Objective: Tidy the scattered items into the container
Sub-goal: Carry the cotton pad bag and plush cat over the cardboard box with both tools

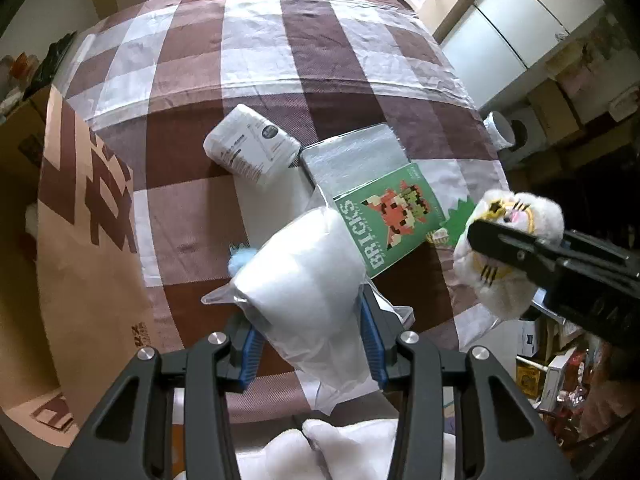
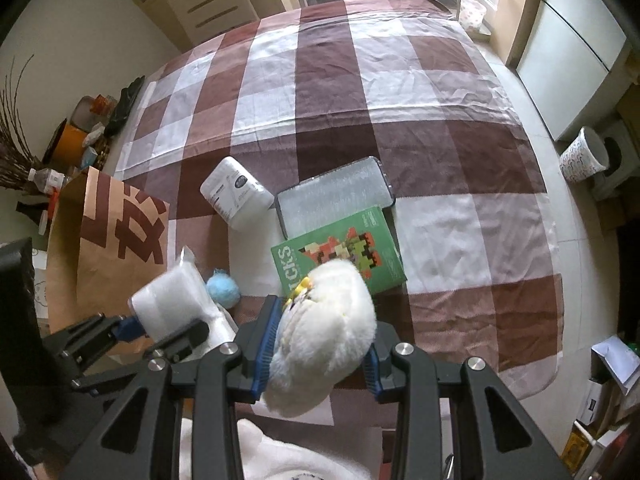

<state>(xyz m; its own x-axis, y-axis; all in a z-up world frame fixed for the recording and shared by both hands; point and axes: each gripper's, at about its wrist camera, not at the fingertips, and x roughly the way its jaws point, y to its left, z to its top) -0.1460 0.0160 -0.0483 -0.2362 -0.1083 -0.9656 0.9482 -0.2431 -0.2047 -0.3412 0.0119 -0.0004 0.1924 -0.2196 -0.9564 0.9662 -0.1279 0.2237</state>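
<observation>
My left gripper [image 1: 310,320] is shut on a clear plastic bag of white stuffing [image 1: 300,276], held above the checked tablecloth. To its right, my right gripper [image 2: 320,344] is shut on a white plush toy [image 2: 340,300] with yellow and black stitching, also held in the air. A brown paper bag [image 2: 108,248] stands open at the left of the table. On the cloth lie a white wrapped pack [image 2: 234,196], a flat silver-grey packet [image 2: 332,196], a green "BRICKS" box [image 2: 360,252] and a small blue fuzzy ball [image 2: 223,286].
The brown-and-white checked cloth [image 1: 280,40] covers the whole table. Bottles and pots crowd a ledge behind the paper bag at the left [image 2: 72,140]. A patterned bin [image 2: 584,160] and cardboard boxes [image 2: 612,360] sit on the floor to the right.
</observation>
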